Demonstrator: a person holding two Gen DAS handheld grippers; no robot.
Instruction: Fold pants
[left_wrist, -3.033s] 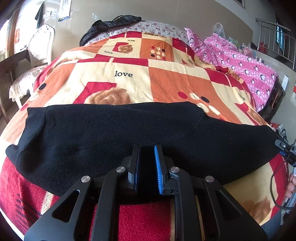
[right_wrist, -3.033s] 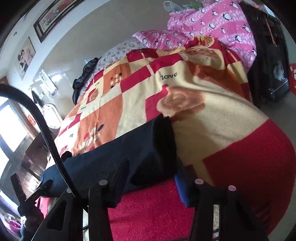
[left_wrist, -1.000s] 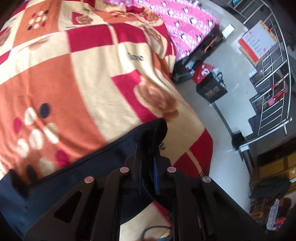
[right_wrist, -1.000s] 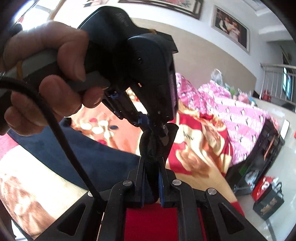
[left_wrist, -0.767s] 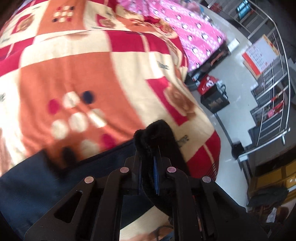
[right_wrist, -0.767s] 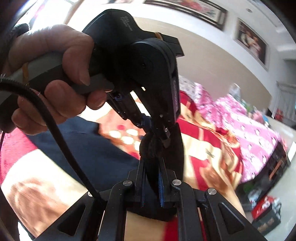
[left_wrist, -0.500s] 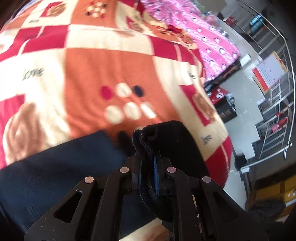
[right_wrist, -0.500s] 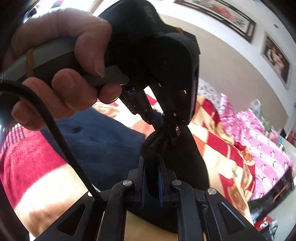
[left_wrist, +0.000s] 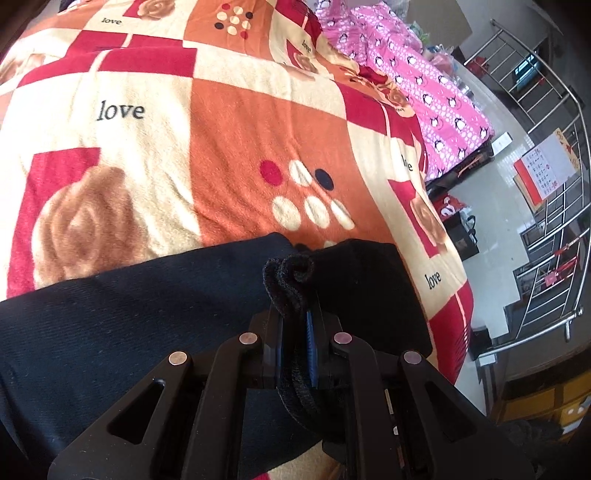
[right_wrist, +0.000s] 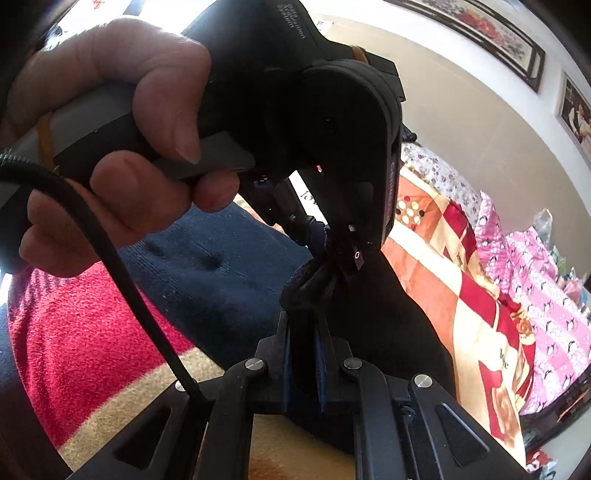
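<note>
Dark navy knit pants (left_wrist: 122, 317) lie across the near edge of a bed; they also show in the right wrist view (right_wrist: 221, 280). My left gripper (left_wrist: 295, 317) is shut on a bunched edge of the pants' end, lifted and folded back over the rest. My right gripper (right_wrist: 304, 332) is shut on the same bunched end, just beside the left gripper (right_wrist: 340, 254), which a hand holds right in front of the right camera. The folded flap (left_wrist: 376, 291) hangs to the right.
The bed has an orange, red and cream blanket (left_wrist: 236, 147) with "love" prints. A pink penguin quilt (left_wrist: 424, 85) lies at the far right. Right of the bed are floor, a metal railing (left_wrist: 554, 229) and bags (left_wrist: 458, 221).
Both grippers have carried the pants' end leftward along the bed, folding it over the rest of the pants. Both stay shut on the cloth.
</note>
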